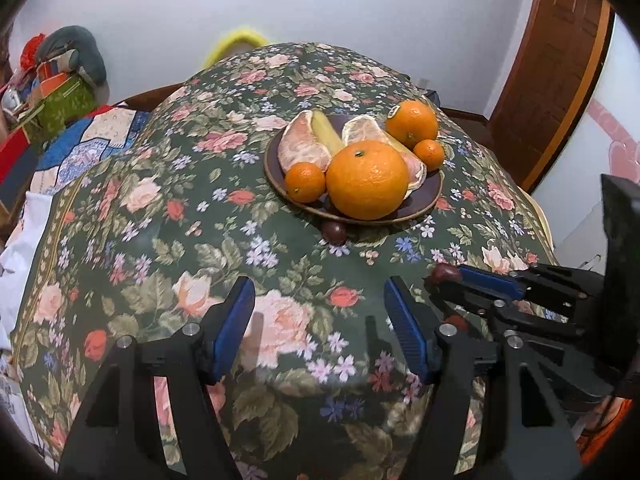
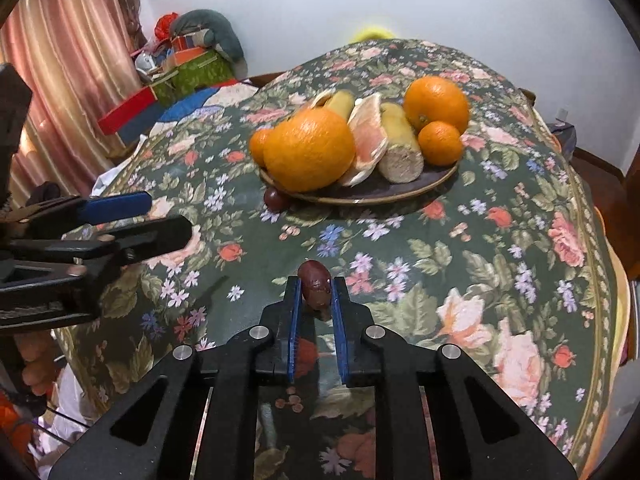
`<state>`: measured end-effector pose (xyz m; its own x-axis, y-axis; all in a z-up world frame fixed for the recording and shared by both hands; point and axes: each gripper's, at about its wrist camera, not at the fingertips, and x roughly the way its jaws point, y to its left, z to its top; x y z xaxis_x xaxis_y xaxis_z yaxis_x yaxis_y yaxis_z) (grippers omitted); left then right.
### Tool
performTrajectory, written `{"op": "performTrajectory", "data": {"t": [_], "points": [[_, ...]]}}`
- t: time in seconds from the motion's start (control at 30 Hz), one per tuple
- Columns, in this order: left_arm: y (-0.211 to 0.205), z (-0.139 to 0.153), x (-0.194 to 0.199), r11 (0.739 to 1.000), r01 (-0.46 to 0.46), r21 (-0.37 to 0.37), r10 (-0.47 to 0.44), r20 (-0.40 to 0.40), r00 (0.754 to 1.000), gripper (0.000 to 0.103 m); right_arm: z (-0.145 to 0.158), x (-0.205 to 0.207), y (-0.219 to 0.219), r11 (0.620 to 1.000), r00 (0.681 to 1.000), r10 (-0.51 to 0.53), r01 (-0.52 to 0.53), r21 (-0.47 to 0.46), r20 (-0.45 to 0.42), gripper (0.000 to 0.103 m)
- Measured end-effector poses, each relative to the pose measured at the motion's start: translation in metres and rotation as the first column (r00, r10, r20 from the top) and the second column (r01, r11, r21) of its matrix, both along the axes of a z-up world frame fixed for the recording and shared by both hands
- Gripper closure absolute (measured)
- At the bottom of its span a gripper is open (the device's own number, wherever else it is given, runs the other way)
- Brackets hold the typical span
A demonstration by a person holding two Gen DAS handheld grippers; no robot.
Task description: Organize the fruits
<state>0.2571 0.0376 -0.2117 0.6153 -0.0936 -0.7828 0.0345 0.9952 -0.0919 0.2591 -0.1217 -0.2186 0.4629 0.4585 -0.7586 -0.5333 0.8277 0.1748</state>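
Note:
A dark round plate [image 1: 424, 196] [image 2: 400, 190] on the floral tablecloth holds two big oranges [image 1: 366, 179] [image 2: 310, 150], two small mandarins [image 1: 305, 182], pomelo pieces [image 1: 304, 146] and yellow cane pieces [image 2: 400, 148]. A dark red date [image 1: 334, 232] [image 2: 276, 199] lies on the cloth against the plate's near rim. My right gripper [image 2: 316, 292] is shut on another dark red date [image 2: 316, 286] [image 1: 442, 273], held above the cloth in front of the plate. My left gripper [image 1: 320, 312] is open and empty, over the cloth to the left of the right gripper.
The round table [image 1: 140, 200] has a green floral cloth. Boxes and a grey cushion [image 1: 76, 52] [image 2: 208, 36] are stacked at the far left. A wooden door [image 1: 560, 60] stands at the right and a pink curtain [image 2: 60, 60] at the left.

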Motion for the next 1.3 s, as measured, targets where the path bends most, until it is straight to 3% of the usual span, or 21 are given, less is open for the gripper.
{"op": "performTrajectory", "data": {"t": [0.2,0.37,0.6,0.7,0.87,1.3], "points": [[-0.007,-0.009,0.023,0.999,0.027,-0.016,-0.027,-0.028,0.999,0.039,0.01,0.007,-0.016,0.999,0.999,-0.034,0.033,0.025,0.027,0.09],[-0.014,-0.025,0.048,0.999,0.05,-0.013,-0.051,-0.075,0.996,0.057,0.015,0.015,-0.026,0.998,0.998,-0.056,0.054,0.036,0.042,0.09],[-0.014,-0.043,0.075,0.999,0.05,-0.016,-0.052,-0.124,0.991,0.069,0.013,0.025,-0.036,0.996,0.997,-0.069,0.067,0.063,0.033,0.09],[-0.015,-0.045,0.079,0.999,0.053,-0.011,-0.054,-0.113,0.992,0.071,0.011,0.027,-0.036,0.996,0.997,-0.069,0.067,0.065,0.031,0.09],[-0.019,-0.046,0.08,0.999,0.049,0.017,-0.047,-0.099,0.994,0.084,0.012,0.027,-0.037,0.996,0.997,-0.07,0.067,0.066,0.033,0.09],[-0.007,-0.025,0.05,0.998,0.06,-0.01,-0.061,-0.055,0.997,0.087,0.019,0.026,-0.036,0.995,0.996,-0.074,0.071,0.069,0.047,0.09]]}}
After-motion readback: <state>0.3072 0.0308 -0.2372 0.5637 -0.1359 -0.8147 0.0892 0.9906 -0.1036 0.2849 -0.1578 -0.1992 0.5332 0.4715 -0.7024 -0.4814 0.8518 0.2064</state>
